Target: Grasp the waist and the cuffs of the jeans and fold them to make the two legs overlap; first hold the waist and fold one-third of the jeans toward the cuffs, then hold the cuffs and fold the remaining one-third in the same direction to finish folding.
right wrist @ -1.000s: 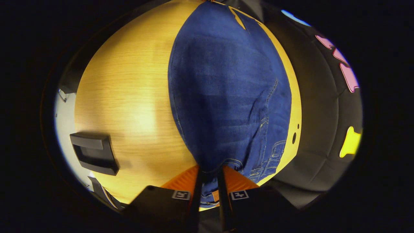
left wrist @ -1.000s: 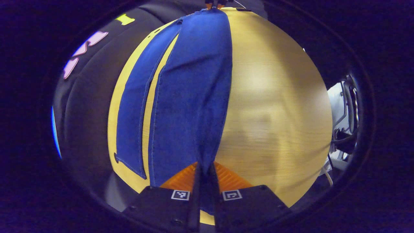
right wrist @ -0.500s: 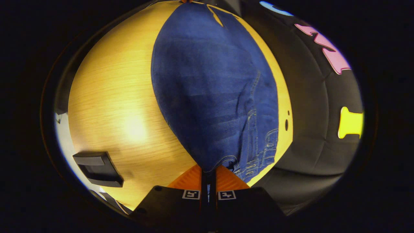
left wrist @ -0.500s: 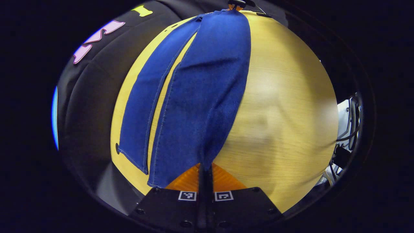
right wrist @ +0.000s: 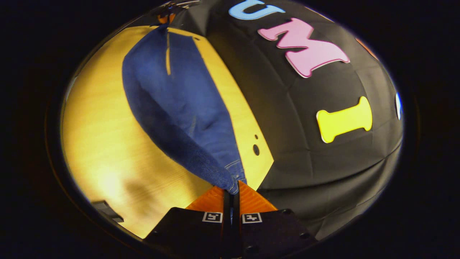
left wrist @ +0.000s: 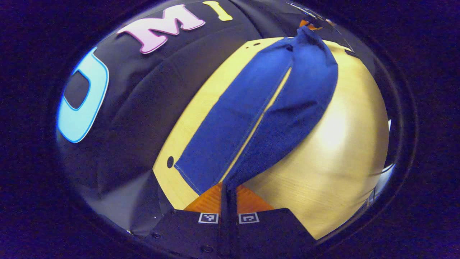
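On the yellow wood-grain table (left wrist: 334, 172), the dark blue denim jeans (left wrist: 251, 122) lay stretched between your two tools, and you had each end pinched. Your left gripper (left wrist: 228, 190) was clamped tight on the cuff of the nearer leg, both fingers pressed on the cloth with no gap between them. Your right gripper (right wrist: 231, 192) was closed the same way on the waist corner of the jeans (right wrist: 179, 108), where the stitched seams bunched at the fingertips.

You held the two ends at once, by my reading, so that the nearer leg could be lifted as one long edge and carried over the farther leg, which lay flat beside the black cloth wall (left wrist: 118, 118). The lifted leg sagged in a soft curve between the grips, and a narrow strip of table showed between the legs, so they did not yet overlap.

The jeans ran lengthwise along the table's far edge, their long axis going from your left tool at the cuffs to your right tool at the waist; each view showed the other gripper (left wrist: 305, 25) small at the garment's far end
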{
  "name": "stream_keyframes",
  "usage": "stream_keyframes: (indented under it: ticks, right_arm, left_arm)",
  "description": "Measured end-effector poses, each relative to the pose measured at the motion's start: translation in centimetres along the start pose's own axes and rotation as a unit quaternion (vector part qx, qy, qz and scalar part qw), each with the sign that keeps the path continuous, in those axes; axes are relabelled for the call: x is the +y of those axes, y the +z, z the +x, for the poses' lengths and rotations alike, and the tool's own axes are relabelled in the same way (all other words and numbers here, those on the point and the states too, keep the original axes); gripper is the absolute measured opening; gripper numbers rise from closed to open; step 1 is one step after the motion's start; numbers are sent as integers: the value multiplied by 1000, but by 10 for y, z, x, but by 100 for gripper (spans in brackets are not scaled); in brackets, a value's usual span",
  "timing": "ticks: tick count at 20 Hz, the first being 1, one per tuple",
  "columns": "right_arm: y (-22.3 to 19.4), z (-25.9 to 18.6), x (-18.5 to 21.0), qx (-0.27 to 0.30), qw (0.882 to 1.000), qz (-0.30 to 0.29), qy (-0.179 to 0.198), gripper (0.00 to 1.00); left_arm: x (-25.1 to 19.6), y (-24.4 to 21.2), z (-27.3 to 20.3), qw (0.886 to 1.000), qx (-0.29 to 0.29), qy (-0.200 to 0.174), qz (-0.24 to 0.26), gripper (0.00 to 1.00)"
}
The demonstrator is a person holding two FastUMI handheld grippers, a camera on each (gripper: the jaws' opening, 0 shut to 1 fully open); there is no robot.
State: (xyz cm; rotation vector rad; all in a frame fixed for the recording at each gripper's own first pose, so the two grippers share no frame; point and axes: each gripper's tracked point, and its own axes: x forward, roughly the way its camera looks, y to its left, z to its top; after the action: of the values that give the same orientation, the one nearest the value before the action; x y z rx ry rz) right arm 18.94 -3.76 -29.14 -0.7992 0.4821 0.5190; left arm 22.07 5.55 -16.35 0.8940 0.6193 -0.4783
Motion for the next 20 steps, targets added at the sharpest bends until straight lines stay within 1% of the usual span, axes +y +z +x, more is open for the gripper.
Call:
stream_keyframes:
  ticks: [1, 3, 5, 7, 8, 10, 11, 13, 14, 16, 17, 18, 20]
  right_arm:
    - [4, 8, -11, -4, 1000, 10, -11, 5]
    - [10, 26, -34, -5, 999, 41, -31, 5]
    - [13, 48, -59, -6, 995, 85, -52, 5]
    - [9, 76, -75, 10, 990, 128, -64, 5]
    - [6, 92, -78, 22, 987, 142, -68, 5]
    - [-5, 127, -73, 60, 984, 155, -59, 5]
    - [-10, 143, -67, 75, 982, 164, -51, 5]
    - [-20, 169, -53, 107, 976, 188, -37, 5]
    - [-21, 179, -46, 117, 972, 204, -34, 5]
    - [-27, 194, -38, 131, 963, 233, -29, 5]
    - [-30, 202, -36, 134, 962, 238, -26, 5]
    - [-33, 203, -36, 136, 961, 237, -25, 5]
    - [-32, 211, -43, 136, 963, 229, -38, 6]
  left_arm:
    - [10, 15, 0, 1000, -4, 16, -24, 6]
    - [34, 36, -2, 997, -7, 36, -68, 6]
    - [48, 58, -3, 994, 2, 48, -94, 6]
    - [63, 68, 12, 991, 16, 59, -117, 6]
    - [72, 75, 26, 989, 26, 65, -131, 6]
    - [91, 73, 62, 982, 43, 73, -170, 6]
    - [97, 74, 77, 981, 52, 75, -171, 7]
    - [94, 73, 99, 981, 85, 76, -156, 9]
    - [91, 73, 103, 982, 95, 69, -149, 10]
    - [94, 67, 109, 982, 108, 64, -141, 18]
    - [101, 61, 108, 982, 110, 70, -139, 40]
    - [113, 49, 103, 980, 114, 83, -140, 55]
    - [147, 28, 90, 974, 122, 127, -144, 84]
